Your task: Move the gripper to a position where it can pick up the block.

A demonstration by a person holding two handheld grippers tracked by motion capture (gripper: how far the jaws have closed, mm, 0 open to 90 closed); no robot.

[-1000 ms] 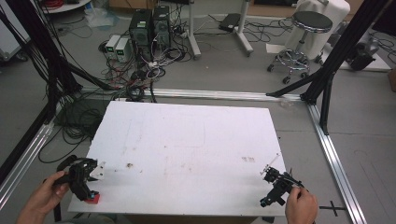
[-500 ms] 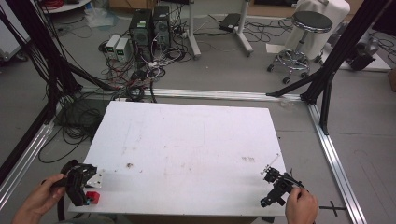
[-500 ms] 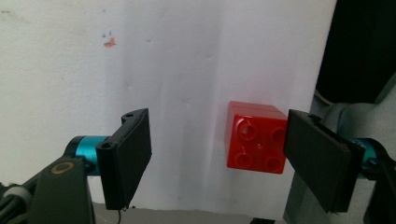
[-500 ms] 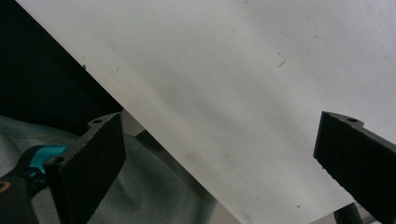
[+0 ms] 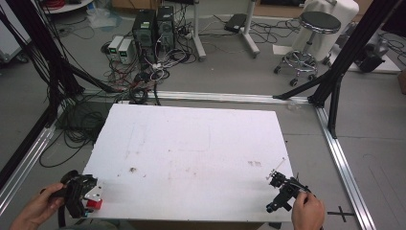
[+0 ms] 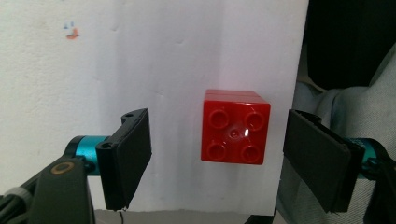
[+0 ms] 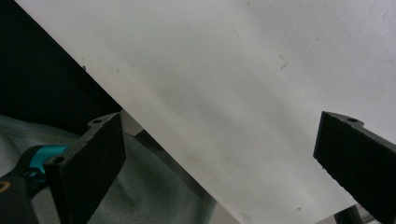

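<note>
Red brick point(image 6: 236, 126) sits untouched between the left tool's point(image 6: 224, 158) spread jaws, four studs clear there; right tool point(image 7: 219, 168) gapes over bare counter point(image 7: 224, 84).

White table point(image 5: 191, 153) sat in the middle of the floor, w/ faint marks on its top. Left hand point(image 5: 36, 211) held the left gripper point(image 5: 79, 194) at the near-left corner, right by a small red block point(image 5: 94, 204) at the table's edge. Jaw state couldn't be told from here. Right hand point(image 5: 307, 212) held the right gripper point(image 5: 283, 188) over the near-right corner; jaws too small to read. Beyond the table: computer towers point(image 5: 154, 24) amid tangled cables point(image 5: 139, 76), a black stool point(image 5: 313, 28) far right, metal rails point(image 5: 342, 158) along the floor.
</note>
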